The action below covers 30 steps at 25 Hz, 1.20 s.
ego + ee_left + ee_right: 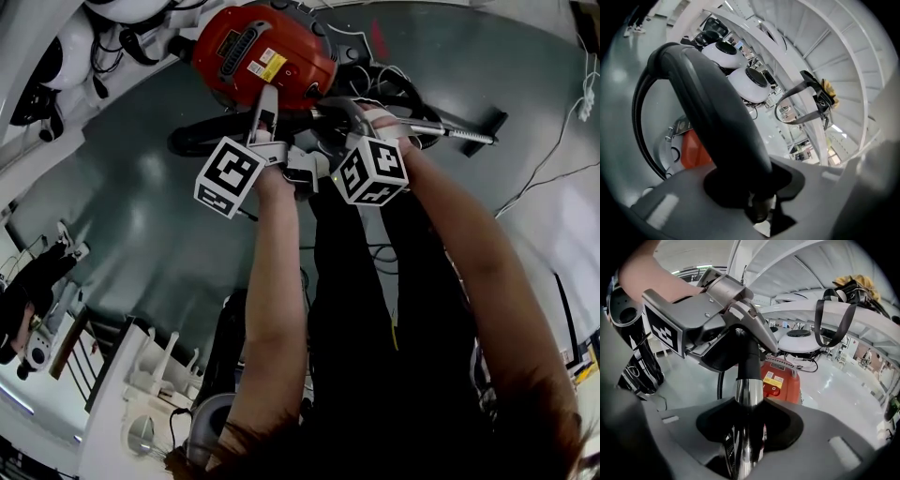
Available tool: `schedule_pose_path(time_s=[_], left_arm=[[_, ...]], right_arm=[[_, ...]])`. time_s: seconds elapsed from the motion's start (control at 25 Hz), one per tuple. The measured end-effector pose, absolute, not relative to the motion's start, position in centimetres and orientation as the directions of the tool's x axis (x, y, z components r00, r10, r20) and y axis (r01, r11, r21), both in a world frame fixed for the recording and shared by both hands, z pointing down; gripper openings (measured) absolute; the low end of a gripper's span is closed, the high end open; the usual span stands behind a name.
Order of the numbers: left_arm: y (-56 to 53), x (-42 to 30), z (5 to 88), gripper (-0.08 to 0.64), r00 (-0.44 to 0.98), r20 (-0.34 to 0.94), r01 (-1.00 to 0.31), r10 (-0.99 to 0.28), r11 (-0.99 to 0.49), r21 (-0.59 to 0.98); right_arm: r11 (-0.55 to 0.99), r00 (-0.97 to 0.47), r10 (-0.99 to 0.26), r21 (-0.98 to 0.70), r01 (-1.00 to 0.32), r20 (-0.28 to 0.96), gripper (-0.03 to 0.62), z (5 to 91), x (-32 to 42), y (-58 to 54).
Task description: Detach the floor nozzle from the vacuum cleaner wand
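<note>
The red vacuum cleaner body [253,56] sits on the grey floor ahead of me. Its black ribbed hose [637,122] runs into a curved black handle [717,117]. My left gripper [267,117] is shut on that handle, which fills its jaws [754,197]. A chrome wand [749,390] joins the handle's lower end, and my right gripper [747,427] is shut on it just below the joint. In the head view the right gripper [361,117] sits beside the left one. The chrome wand [450,134] runs right to a black end piece [489,122]; I cannot tell if this is the nozzle.
White machines and stands [141,394] line the left side of the floor. Thin cables [553,155] trail across the floor at right. White rounded robot bodies [745,82] stand beyond the vacuum. A black strap [834,315] hangs from a white rail.
</note>
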<state>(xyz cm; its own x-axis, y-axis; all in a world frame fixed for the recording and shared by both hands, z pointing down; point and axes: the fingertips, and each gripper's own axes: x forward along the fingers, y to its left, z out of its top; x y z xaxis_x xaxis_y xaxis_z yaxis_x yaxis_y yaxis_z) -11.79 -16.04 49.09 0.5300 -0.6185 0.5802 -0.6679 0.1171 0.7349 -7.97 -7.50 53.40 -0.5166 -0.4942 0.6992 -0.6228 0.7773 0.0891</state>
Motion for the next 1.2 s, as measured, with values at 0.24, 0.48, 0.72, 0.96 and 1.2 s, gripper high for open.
schedule_pose_path(time_s=[0.24, 0.48, 0.72, 0.96, 1.2], left_arm=[[-15.7, -11.4, 49.0, 0.12, 0.508, 0.588, -0.682, -0.629, 0.123, 0.721], [-15.2, -11.1, 49.3, 0.129, 0.52, 0.569, -0.686, -0.637, 0.085, 0.723], [-14.4, -11.7, 49.2, 0.127, 0.521, 0.563, -0.676, -0.642, 0.092, 0.731], [-14.2, -12.2, 49.1, 0.119, 0.463, 0.601, -0.696, -0.652, 0.153, 0.702], [-14.1, -12.3, 48.7, 0.103, 0.512, 0.536, -0.636, -0.672, 0.123, 0.762]], right_arm=[[0.78, -0.529, -0.492, 0.08, -0.621, 0.691, 0.158, 53.4, -7.6, -7.2], [0.782, -0.527, -0.483, 0.074, -0.618, 0.699, 0.158, 53.8, -7.3, -6.7], [0.787, -0.531, -0.484, 0.081, -0.611, 0.696, 0.158, 53.7, -7.7, -6.0], [0.779, -0.521, -0.507, 0.106, -0.618, 0.687, 0.158, 53.4, -7.9, -6.0], [0.788, -0.541, -0.489, 0.081, -0.61, 0.685, 0.156, 53.4, -8.2, -5.6]])
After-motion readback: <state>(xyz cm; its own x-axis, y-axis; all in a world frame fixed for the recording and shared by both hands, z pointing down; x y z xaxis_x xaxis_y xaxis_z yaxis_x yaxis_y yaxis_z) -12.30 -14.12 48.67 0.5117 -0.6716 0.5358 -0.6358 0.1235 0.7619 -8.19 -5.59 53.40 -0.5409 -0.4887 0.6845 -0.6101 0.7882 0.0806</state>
